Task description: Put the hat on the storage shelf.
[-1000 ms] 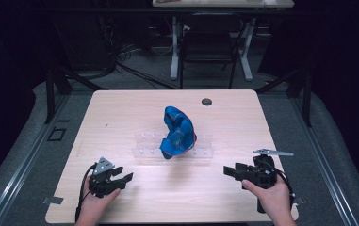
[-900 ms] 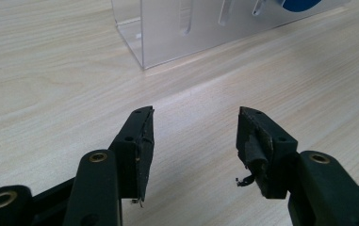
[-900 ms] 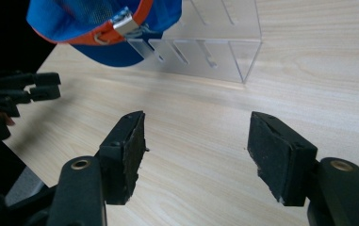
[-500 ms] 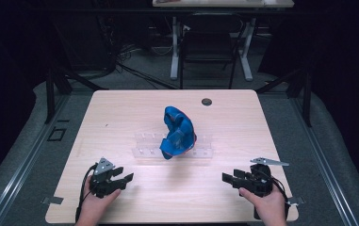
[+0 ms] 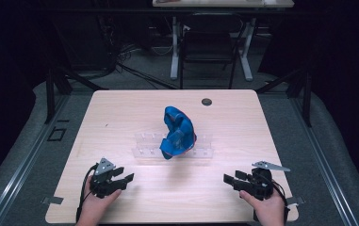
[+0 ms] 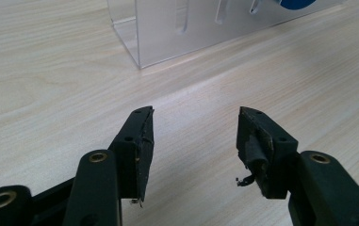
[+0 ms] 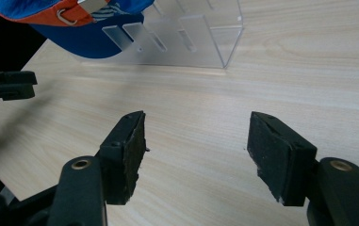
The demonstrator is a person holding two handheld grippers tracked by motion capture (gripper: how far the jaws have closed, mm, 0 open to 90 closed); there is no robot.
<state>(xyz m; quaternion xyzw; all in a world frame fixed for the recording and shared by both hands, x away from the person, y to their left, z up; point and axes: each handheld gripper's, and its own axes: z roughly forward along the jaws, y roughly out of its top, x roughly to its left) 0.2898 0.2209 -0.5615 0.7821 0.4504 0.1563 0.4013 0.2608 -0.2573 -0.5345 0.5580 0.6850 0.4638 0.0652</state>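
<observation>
No lettering, label, brand, number or sign can be read anywhere in these views. The blue cap (image 5: 178,132) at the centre of the high view carries a pale mark near its orange trim, seen at the upper left of the right gripper view, but it is too blurred and cut off to make out.

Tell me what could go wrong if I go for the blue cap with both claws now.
The blue cap sits perched on a clear acrylic rack, so a sideways tug may drag or tip the light rack. The rack's transparent edges are hard to see, so an open left claw or right claw could clip them.
</observation>
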